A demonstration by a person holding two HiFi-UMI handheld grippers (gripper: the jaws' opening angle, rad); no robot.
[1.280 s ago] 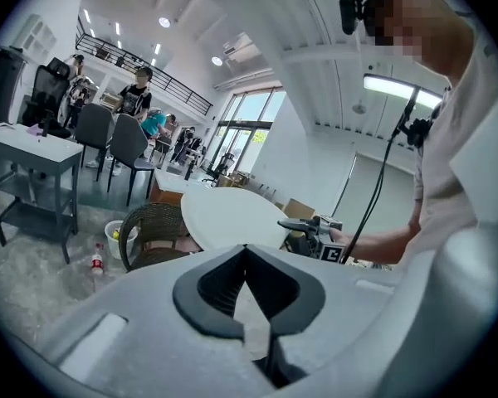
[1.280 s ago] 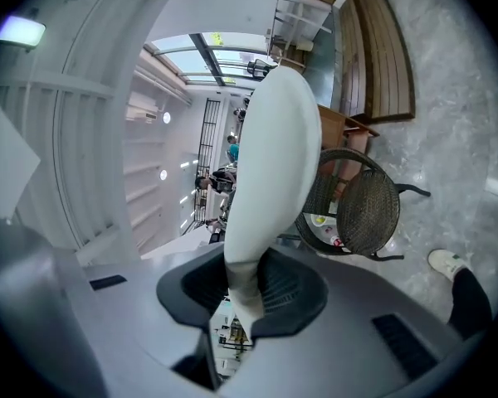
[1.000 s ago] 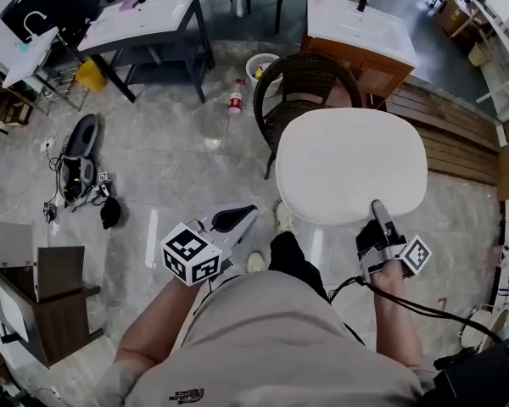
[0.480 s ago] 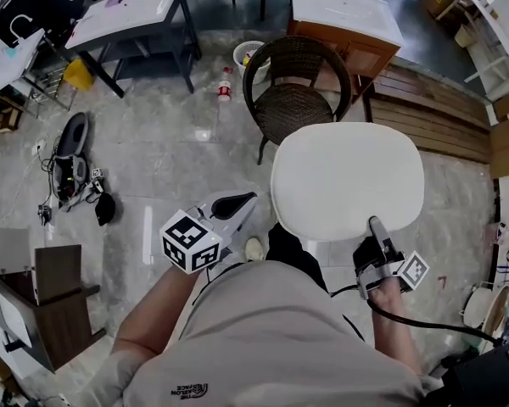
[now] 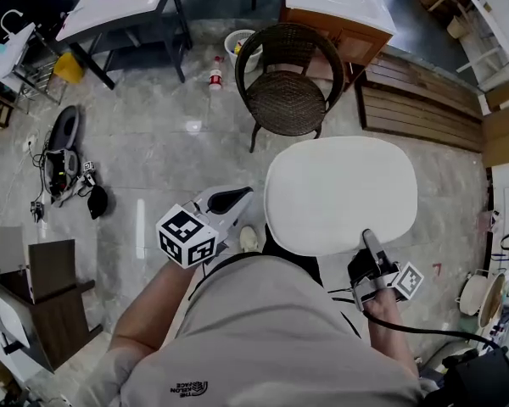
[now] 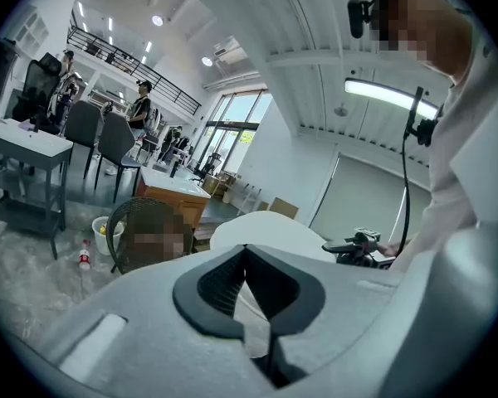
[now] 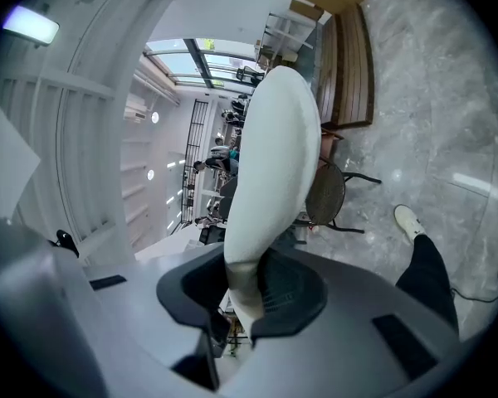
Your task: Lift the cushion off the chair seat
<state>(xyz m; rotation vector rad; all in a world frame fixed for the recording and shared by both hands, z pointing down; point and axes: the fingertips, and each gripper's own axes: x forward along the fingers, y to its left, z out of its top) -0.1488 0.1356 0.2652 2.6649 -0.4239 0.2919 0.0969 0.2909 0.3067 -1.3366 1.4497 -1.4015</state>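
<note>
The white cushion has come fully clear of the wicker chair. A second ago its far edge still overlapped the chair in the head view. Now the whole chair shows, its woven seat bare, with a strip of floor between its legs and the cushion's far edge. The cushion hangs in the air close in front of the person, roughly flat, carried by nothing but the right hand-held gripper. That gripper is clamped on the cushion's near edge towards its right corner, the same hold as in the earlier pictures. The right gripper view confirms it: the cushion runs away from the camera and its edge is squeezed thin between the two dark pads of the right hand-held gripper. The left hand-held gripper takes no part. It sits just beside the cushion's left edge without touching it, much as before. In the left gripper view the tips of the left hand-held gripper meet with nothing between them. For the task, I judge the lift itself done, since the seat is uncovered and the cushion is well apart from it. A single pinch at one edge of so broad a pad looks liable to sag or swing, so the load needs steady carrying or a second hold.
</note>
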